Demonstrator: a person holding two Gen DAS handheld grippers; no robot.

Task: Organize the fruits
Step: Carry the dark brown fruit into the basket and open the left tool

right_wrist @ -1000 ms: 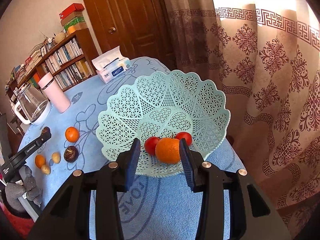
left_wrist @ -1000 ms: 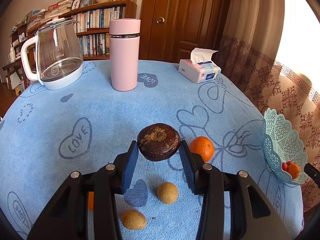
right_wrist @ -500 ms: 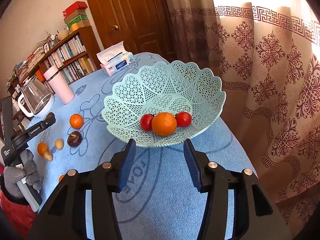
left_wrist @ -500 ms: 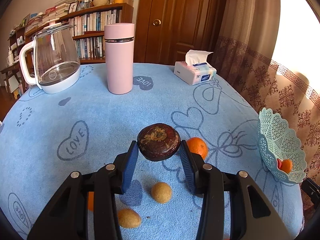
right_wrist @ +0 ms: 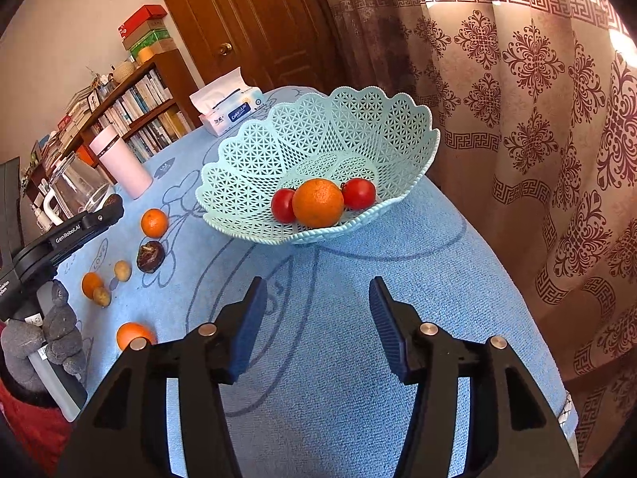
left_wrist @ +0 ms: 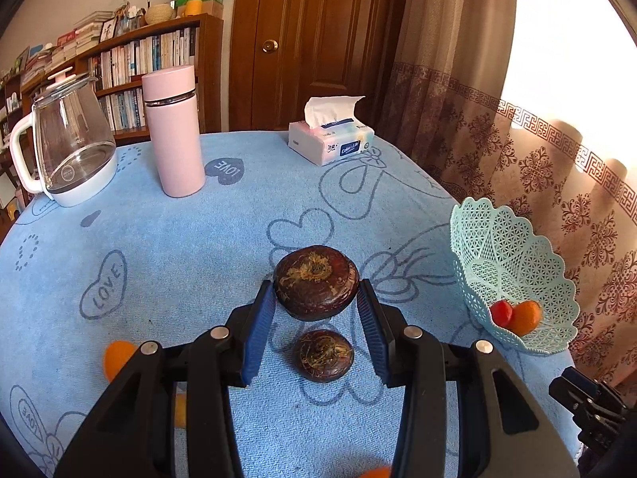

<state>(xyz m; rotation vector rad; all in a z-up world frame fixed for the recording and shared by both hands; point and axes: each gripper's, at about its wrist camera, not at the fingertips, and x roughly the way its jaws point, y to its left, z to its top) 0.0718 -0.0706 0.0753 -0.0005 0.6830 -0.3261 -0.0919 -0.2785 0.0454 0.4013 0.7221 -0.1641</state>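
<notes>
My left gripper [left_wrist: 316, 310] is shut on a dark brown round fruit [left_wrist: 315, 281], held above the blue tablecloth. A second dark brown fruit [left_wrist: 323, 354] lies on the cloth below it. The mint lattice basket [left_wrist: 477, 235] stands to the right and holds an orange [right_wrist: 317, 202] and two red tomatoes [right_wrist: 358, 194]. My right gripper [right_wrist: 316, 326] is open and empty, back from the basket [right_wrist: 278, 135] near the table's edge. Loose oranges [right_wrist: 154, 222] and small tan fruits [right_wrist: 122, 270] lie left of it.
A pink flask [left_wrist: 173, 131], a glass kettle [left_wrist: 67, 147] and a tissue box [left_wrist: 330, 141] stand at the far side of the round table [left_wrist: 199, 239]. A patterned curtain [right_wrist: 537, 119] hangs close to the right. The left gripper's body [right_wrist: 63, 239] shows at the right wrist view's left.
My left gripper has carried the dark fruit to the right, toward the basket. My right gripper has opened, left the orange in the basket and pulled back.
</notes>
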